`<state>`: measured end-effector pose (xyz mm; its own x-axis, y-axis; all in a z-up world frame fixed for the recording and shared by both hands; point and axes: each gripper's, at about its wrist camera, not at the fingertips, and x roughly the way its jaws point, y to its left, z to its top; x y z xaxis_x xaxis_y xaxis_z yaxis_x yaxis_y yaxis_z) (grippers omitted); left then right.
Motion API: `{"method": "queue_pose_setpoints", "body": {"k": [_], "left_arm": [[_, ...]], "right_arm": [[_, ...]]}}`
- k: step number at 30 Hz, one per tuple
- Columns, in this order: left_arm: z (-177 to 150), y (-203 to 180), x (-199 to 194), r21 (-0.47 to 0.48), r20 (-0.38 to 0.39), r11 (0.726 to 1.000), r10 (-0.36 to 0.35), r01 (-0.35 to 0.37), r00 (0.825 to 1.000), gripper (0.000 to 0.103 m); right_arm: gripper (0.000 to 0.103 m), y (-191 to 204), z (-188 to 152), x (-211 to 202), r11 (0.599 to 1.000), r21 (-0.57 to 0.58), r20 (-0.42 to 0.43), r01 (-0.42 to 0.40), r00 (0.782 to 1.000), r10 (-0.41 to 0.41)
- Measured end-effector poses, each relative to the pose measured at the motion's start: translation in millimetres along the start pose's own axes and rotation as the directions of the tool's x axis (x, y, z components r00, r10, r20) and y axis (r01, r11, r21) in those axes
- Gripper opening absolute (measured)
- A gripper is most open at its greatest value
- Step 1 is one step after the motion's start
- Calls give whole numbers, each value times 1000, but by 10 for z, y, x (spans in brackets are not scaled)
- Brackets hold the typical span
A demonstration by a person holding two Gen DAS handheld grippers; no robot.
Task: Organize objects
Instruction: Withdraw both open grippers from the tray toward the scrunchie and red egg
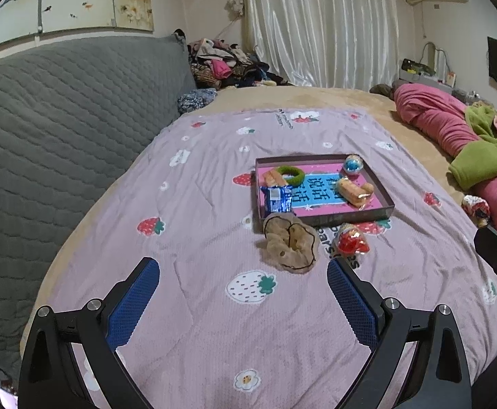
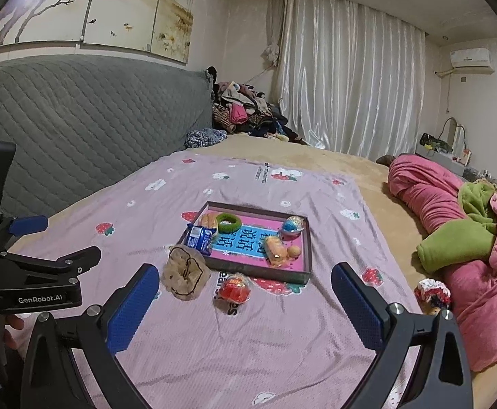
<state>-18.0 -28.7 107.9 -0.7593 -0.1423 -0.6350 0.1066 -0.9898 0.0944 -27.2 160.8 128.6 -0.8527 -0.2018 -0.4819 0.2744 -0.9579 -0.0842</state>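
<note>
Snacks and hair ties sit in a flat dark cardboard tray with a pink floor [image 1: 367, 211] [image 2: 304, 259] in the middle of the bed. The tray rests on a pale purple blanket with strawberry pictures [image 1: 194, 204] [image 2: 282, 334]. Inside it are a fuzzy green hair ring [image 1: 291, 173] [image 2: 228, 222], a blue snack packet [image 1: 275, 199] [image 2: 199, 238], a shiny blue round sweet [image 1: 353, 163] [image 2: 292, 225] and a wrapped yellow cake [image 1: 352, 191] [image 2: 275, 250]. Just near the tray, on the blanket, lie a fluffy brown scrunchie [image 1: 289, 243] [image 2: 185, 271] and a shiny red wrapped sweet [image 1: 350, 242] [image 2: 235, 289]. The left gripper [image 1: 243, 274] and the right gripper [image 2: 245, 281] both hang above the near blanket, jaws spread wide, holding nothing. A rolled pink quilt [image 1: 436, 119] [image 2: 436, 197] lies far right.
</note>
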Motion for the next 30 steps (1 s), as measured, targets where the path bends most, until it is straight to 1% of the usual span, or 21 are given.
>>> {"method": "queue_pose_setpoints", "body": {"k": [6, 9, 22, 30], "left_arm": [[-90, -3, 97, -1, -22, 1000, -6, 5, 1000, 99], [-118, -12, 172, -2, -39, 1000, -10, 10, 999, 99], [-265, -44, 594, -3, -116, 1000, -21, 21, 993, 99], [-296, -59, 805, -9, -137, 999, -36, 36, 990, 99]], "right_arm": [[102, 26, -102, 70, 1000, -2, -19, -2, 1000, 2], [102, 35, -147, 139, 1000, -4, -42, -13, 999, 13], [102, 72, -347, 453, 1000, -15, -114, -20, 993, 18], [102, 82, -475, 692, 999, -8, -151, -33, 988, 32]]}}
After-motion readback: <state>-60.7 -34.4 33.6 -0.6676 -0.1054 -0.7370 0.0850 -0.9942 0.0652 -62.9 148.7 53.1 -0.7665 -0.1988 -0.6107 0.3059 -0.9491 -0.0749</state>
